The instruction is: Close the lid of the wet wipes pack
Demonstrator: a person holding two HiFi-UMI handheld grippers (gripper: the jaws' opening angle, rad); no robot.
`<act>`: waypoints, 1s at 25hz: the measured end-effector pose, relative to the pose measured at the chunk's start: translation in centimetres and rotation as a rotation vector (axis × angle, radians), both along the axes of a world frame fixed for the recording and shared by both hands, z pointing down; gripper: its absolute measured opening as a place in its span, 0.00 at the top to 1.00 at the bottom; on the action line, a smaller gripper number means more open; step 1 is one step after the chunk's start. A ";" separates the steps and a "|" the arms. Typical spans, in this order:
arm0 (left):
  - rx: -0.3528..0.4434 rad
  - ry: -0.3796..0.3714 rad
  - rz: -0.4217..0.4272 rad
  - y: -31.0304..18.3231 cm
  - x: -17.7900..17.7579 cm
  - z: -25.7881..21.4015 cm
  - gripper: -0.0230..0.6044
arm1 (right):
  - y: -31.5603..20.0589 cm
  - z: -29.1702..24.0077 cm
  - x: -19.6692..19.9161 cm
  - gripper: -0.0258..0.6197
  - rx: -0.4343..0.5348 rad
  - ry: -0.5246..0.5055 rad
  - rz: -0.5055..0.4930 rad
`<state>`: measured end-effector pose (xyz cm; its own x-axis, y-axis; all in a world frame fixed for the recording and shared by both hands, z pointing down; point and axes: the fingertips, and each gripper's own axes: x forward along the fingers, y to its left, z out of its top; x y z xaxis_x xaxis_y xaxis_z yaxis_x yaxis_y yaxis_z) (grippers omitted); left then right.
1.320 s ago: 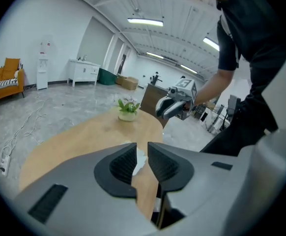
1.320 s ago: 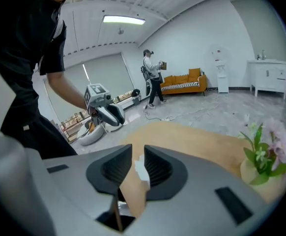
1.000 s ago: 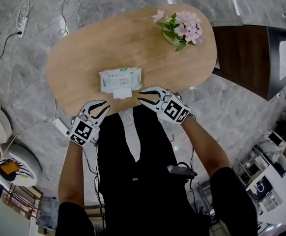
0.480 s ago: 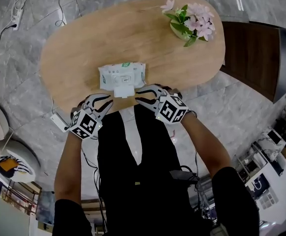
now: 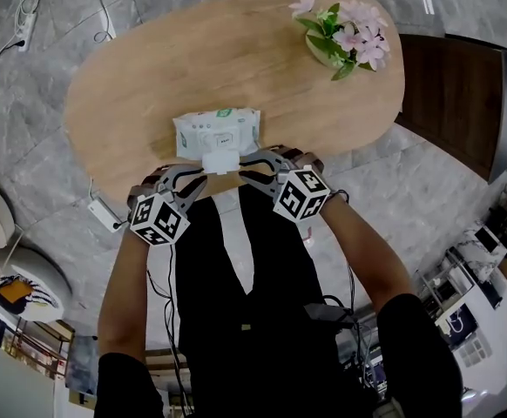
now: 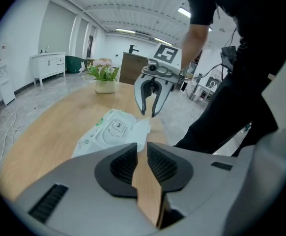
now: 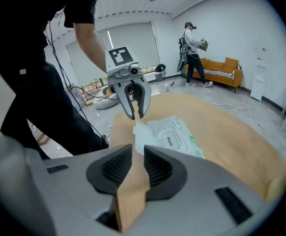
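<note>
I am still on the approach: the white, green-printed wet wipes pack (image 5: 216, 129) lies flat on the oval pale-wood bench (image 5: 140, 85), close to the edge nearest me. Its white plastic lid flap (image 5: 220, 159) hangs open toward that edge, so the closing has not begun.

My left claw (image 6: 142, 154) has its 2 jaws drawn close, with only a thin gap and bare bench showing through it. It holds nothing and sits just off the pack's near left corner. My right claw (image 7: 138, 156) is the same, narrowly parted and empty, hovering just beside the open flap on its right. Neither claw looks to be touching the pack or the flap.

As I judge it, the next move is to get 1 claw tip under the flap's free edge, swing it up and over onto the pack's opening, then press down until it seats. The other claw may need to steady the soft pack.
</note>
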<state>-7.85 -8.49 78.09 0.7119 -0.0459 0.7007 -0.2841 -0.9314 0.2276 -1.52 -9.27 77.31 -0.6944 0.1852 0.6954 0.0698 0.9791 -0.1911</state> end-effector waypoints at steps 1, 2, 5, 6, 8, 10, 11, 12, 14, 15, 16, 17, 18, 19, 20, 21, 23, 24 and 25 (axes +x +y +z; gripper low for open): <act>0.001 0.000 0.001 -0.1 0.1 0.1 0.85 | 0.1 0.2 0.0 0.83 0.003 0.002 -0.007; 0.003 -0.001 0.004 -0.2 0.1 0.1 0.86 | 0.1 0.3 0.0 0.83 0.005 0.003 -0.010; 0.007 -0.005 0.011 -0.2 0.2 0.2 0.88 | 0.1 0.5 -0.1 0.83 0.010 0.004 -0.003; 0.008 -0.007 0.014 -0.2 0.2 0.2 0.88 | 0.1 0.6 -0.1 0.84 0.011 0.005 -0.001; 0.009 -0.012 0.018 -0.2 0.2 0.3 0.89 | 0.0 0.6 -0.1 0.86 0.015 0.005 -0.001; 0.010 -0.015 0.017 -0.3 0.2 0.3 0.90 | 0.0 0.5 -0.2 0.87 0.020 0.004 -0.004; 0.011 -0.015 0.015 -0.3 0.2 0.3 0.90 | -0.1 0.5 -0.3 0.87 0.022 0.002 -0.004; 0.013 -0.014 0.011 -0.4 0.2 0.3 0.90 | -0.2 0.5 -0.3 0.88 0.025 0.001 -0.003; 0.019 -0.012 0.004 -0.7 0.1 0.2 0.90 | -0.4 0.4 -0.4 0.89 0.030 -0.004 -0.001; 0.023 -0.011 -0.001 -0.8 0.1 0.1 0.91 | -0.4 0.3 -0.4 0.89 0.033 -0.006 0.001; 0.026 -0.010 -0.004 -1.0 0.1 -0.1 0.91 | -0.5 0.2 -0.4 0.90 0.035 -0.008 0.003; 0.030 -0.008 -0.008 -1.1 0.0 -0.2 0.91 | -0.6 0.2 -0.4 0.90 0.037 -0.010 0.007; 0.034 -0.007 -0.011 -1.2 0.0 -0.3 0.91 | -0.7 0.1 -0.4 0.90 0.039 -0.011 0.012; 0.039 -0.005 -0.015 -1.5 0.0 -0.4 0.91 | -0.9 0.1 -0.4 0.91 0.040 -0.013 0.019; 0.043 -0.003 -0.020 -1.7 0.0 -0.6 0.91 | -1.1 0.0 -0.3 0.91 0.041 -0.016 0.026; 0.047 -0.001 -0.026 -2.0 0.0 -0.7 0.91 | -1.4 -0.1 -0.3 0.91 0.041 -0.018 0.034; 0.053 0.001 -0.044 -2.6 -0.1 -0.9 0.91 | -2.0 -0.2 -0.4 0.92 0.041 -0.023 0.057; 0.056 0.000 -0.057 -2.9 -0.2 -1.0 0.91 | -2.3 -0.3 -0.4 0.92 0.043 -0.024 0.072; 0.061 -0.003 -0.069 -3.2 -0.3 -1.0 0.91 | -2.7 -0.3 -0.4 0.92 0.045 -0.024 0.089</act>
